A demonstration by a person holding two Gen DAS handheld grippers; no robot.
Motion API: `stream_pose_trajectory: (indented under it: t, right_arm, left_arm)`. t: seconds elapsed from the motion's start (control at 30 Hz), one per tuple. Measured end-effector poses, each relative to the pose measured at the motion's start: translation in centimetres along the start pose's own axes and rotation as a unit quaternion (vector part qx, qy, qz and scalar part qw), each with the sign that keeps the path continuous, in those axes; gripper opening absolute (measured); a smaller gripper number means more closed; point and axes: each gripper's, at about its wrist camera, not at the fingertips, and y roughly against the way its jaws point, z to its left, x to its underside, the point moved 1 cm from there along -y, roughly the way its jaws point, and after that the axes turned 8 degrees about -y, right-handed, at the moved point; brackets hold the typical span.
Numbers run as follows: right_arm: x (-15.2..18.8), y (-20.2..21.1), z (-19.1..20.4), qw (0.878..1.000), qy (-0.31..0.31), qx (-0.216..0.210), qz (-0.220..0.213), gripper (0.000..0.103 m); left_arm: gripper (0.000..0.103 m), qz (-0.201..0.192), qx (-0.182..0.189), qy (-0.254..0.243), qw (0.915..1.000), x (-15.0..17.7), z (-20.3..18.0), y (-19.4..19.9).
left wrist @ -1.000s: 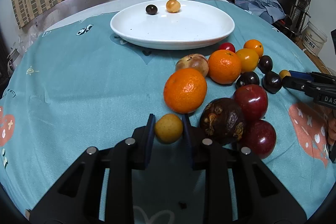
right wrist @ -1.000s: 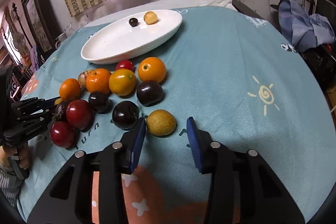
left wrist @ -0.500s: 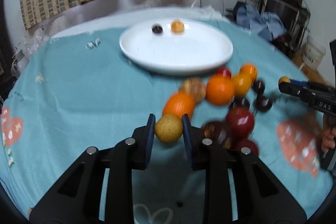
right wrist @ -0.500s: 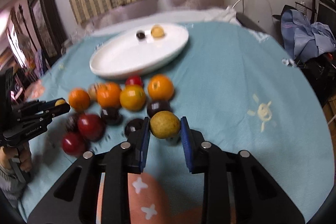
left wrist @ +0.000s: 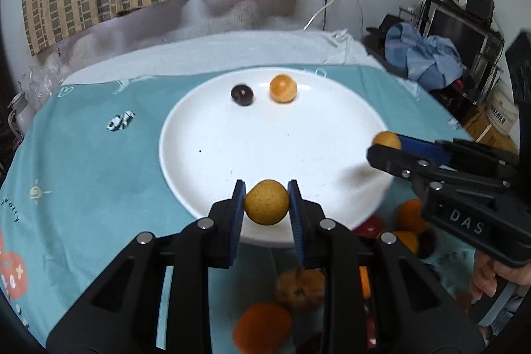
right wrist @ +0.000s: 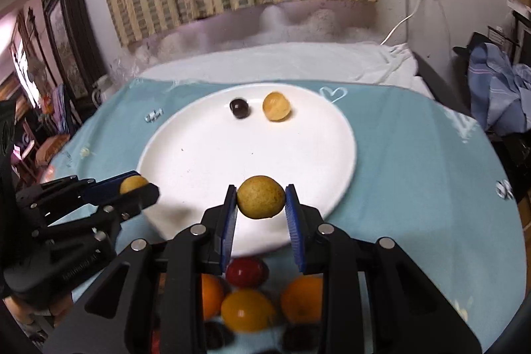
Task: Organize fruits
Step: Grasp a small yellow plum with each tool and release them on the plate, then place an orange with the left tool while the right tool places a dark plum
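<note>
- Both claws had carried their yellow fruits from beside the fruit pile up over the white plate (left wrist: 186,135).
- Left claw (left wrist: 266,203) clenched one yellow fruit (left wrist: 266,202); right claw (right wrist: 261,200) clenched another (right wrist: 260,196).
- A dark plum (left wrist: 242,94) and an orange fruit (left wrist: 282,88) lay on the plate's far side.

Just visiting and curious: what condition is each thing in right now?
Left gripper: shut on a yellow fruit.
Right gripper: shut on another yellow fruit.
White plate: holds a dark fruit and an orange fruit, apart.
</note>
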Motion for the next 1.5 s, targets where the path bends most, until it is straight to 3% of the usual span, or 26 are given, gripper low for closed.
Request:
stream_pose_trajectory:
  t: [0.03,0.07,0.1,0.13,0.27,0.43,0.63,0.83,1.4,1.5]
  right_arm:
    - [0.0,-0.5,0.0,1.0,0.003,0.003,0.001,0.036]
    - [0.2,-0.8,0.1,1.0,0.007,0.008,0.004,0.06]
    - [0.3,-0.9,0.1,1.0,0.014,0.021,0.001,0.069]
    - [0.3,-0.8,0.2,0.999,0.026,0.037,-0.012,0.07]
    - [0.2,0.6,0.1,0.998,0.031,0.036,-0.039,0.07]
    - [0.3,5.9,0.8,0.997,0.022,-0.003,-0.075,0.07]
    - [6.0,9.7,0.1,0.997,0.01,-0.023,-0.074,0.072]
    - [10.1,9.1,-1.9,0.999,-0.026,-0.023,-0.029,0.072]
    - [10.7,7.9,-1.0,1.0,-0.006,-0.005,0.0,0.072]
    - [11.0,7.5,-0.9,1.0,-0.002,0.001,0.008,0.072]
  left_arm:
    - [0.029,0.004,-0.003,-0.001,1.0,0.1,0.0,-0.6]
    - [0.033,0.005,-0.005,-0.001,1.0,0.3,0.0,-1.1]
    - [0.043,0.007,-0.006,-0.002,1.0,0.4,0.0,-1.3]
    - [0.05,0.009,-0.012,-0.005,0.9999,0.5,0.1,-1.5]
    - [0.055,0.002,-0.016,-0.003,0.9999,0.8,0.6,-0.7]
    - [0.068,-0.03,-0.037,0.015,0.9987,1.7,1.8,3.4]
    - [0.077,-0.029,-0.058,0.007,0.9979,6.5,1.3,6.9]
    - [0.077,-0.008,-0.061,-0.005,0.9981,9.8,0.3,7.1]
    - [0.077,0.015,-0.03,-0.012,0.9994,9.4,-0.2,3.5]
    - [0.073,0.014,-0.01,-0.009,0.9998,9.1,-0.3,3.2]
